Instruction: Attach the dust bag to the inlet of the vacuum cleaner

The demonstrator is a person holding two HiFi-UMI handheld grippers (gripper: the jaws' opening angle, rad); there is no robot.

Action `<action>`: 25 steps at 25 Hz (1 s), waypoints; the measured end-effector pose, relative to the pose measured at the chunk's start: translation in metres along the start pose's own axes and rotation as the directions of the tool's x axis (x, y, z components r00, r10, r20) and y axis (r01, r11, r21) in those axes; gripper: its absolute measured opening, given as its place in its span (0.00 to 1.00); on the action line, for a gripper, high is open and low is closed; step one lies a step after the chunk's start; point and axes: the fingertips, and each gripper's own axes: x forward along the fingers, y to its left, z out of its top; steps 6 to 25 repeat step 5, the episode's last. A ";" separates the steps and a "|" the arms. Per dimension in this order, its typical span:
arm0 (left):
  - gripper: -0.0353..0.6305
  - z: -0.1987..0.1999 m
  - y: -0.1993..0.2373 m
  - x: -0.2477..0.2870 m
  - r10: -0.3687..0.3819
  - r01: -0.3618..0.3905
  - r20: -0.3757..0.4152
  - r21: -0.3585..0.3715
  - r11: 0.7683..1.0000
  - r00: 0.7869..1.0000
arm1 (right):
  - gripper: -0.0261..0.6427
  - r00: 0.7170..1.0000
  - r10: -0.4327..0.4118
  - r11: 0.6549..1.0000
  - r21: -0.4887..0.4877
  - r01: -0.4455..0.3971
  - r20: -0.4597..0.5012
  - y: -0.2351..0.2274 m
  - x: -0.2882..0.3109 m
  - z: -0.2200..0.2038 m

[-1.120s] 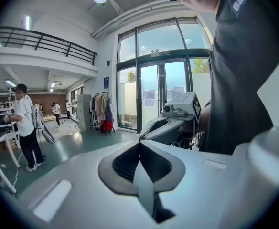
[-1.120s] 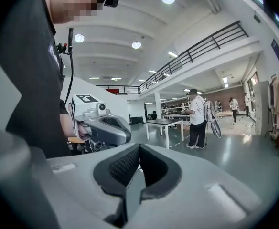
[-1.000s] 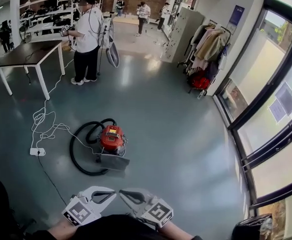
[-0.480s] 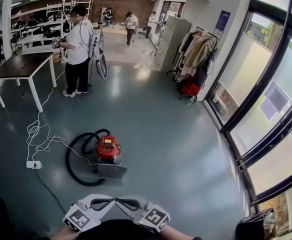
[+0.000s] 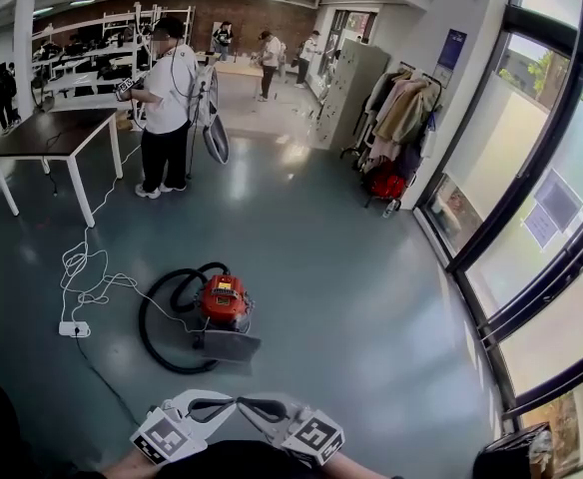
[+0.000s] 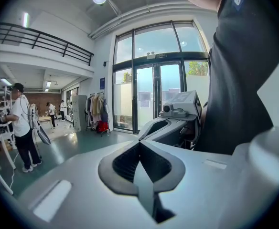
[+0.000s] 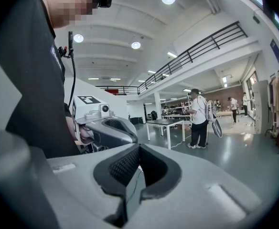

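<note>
The red vacuum cleaner (image 5: pixel 224 300) stands on the floor ahead of me, its black hose (image 5: pixel 162 339) looped round its left side. A flat grey piece (image 5: pixel 230 345), perhaps the dust bag, lies against its near side. Both grippers hang at the bottom edge of the head view, well short of the vacuum and pointing at each other. My left gripper (image 5: pixel 230 404) (image 6: pixel 140 144) is shut and empty. The right gripper (image 5: pixel 245 404) (image 7: pixel 138 149) is also shut on nothing. Each gripper view shows the other gripper close by.
A white cable (image 5: pixel 90 267) runs across the floor to a power strip (image 5: pixel 74 329) left of the vacuum. A person (image 5: pixel 167 98) stands by a table (image 5: pixel 52 133) at the back left. A coat rack (image 5: pixel 396 118) and tall windows (image 5: pixel 541 218) line the right side.
The two grippers have drawn together until their tips nearly meet. The head view has shifted slightly; the vacuum has not moved.
</note>
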 end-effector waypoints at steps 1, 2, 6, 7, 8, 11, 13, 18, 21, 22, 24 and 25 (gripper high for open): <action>0.08 -0.001 0.000 -0.001 0.000 0.000 -0.001 0.001 1.000 1.000 | 0.03 1.000 0.000 1.000 0.000 0.000 -0.001 0.001 0.000 0.000; 0.08 0.000 -0.001 -0.001 -0.001 0.001 -0.002 0.003 1.000 1.000 | 0.03 1.000 -0.001 1.000 0.000 0.001 -0.001 0.001 0.000 -0.001; 0.08 0.002 -0.003 -0.002 -0.002 0.002 -0.003 0.011 1.000 1.000 | 0.03 1.000 -0.001 1.000 -0.001 0.001 -0.001 0.003 -0.001 0.001; 0.08 0.002 -0.003 -0.002 -0.002 0.002 -0.003 0.011 1.000 1.000 | 0.03 1.000 -0.001 1.000 -0.001 0.001 -0.001 0.003 -0.001 0.001; 0.08 0.002 -0.003 -0.002 -0.002 0.002 -0.003 0.011 1.000 1.000 | 0.03 1.000 -0.001 1.000 -0.001 0.001 -0.001 0.003 -0.001 0.001; 0.08 0.002 -0.003 -0.002 -0.002 0.002 -0.003 0.011 1.000 1.000 | 0.03 1.000 -0.001 1.000 -0.001 0.001 -0.001 0.003 -0.001 0.001; 0.08 0.002 -0.003 -0.002 -0.002 0.002 -0.003 0.011 1.000 1.000 | 0.03 1.000 -0.001 1.000 -0.001 0.001 -0.001 0.003 -0.001 0.001; 0.08 0.002 -0.003 -0.002 -0.002 0.002 -0.003 0.011 1.000 1.000 | 0.03 1.000 -0.001 1.000 -0.001 0.001 -0.001 0.003 -0.001 0.001; 0.08 0.002 -0.003 -0.002 -0.002 0.002 -0.003 0.011 1.000 1.000 | 0.03 1.000 -0.001 1.000 -0.001 0.001 -0.001 0.003 -0.001 0.001; 0.08 0.002 -0.003 -0.002 -0.002 0.002 -0.003 0.011 1.000 1.000 | 0.03 1.000 -0.001 1.000 -0.001 0.001 -0.001 0.003 -0.001 0.001; 0.08 0.002 -0.003 -0.002 -0.002 0.002 -0.003 0.011 1.000 1.000 | 0.03 1.000 -0.001 1.000 -0.001 0.001 -0.001 0.003 -0.001 0.001; 0.08 0.002 -0.003 -0.002 -0.002 0.002 -0.003 0.011 1.000 1.000 | 0.03 1.000 -0.001 1.000 -0.001 0.001 -0.001 0.003 -0.001 0.001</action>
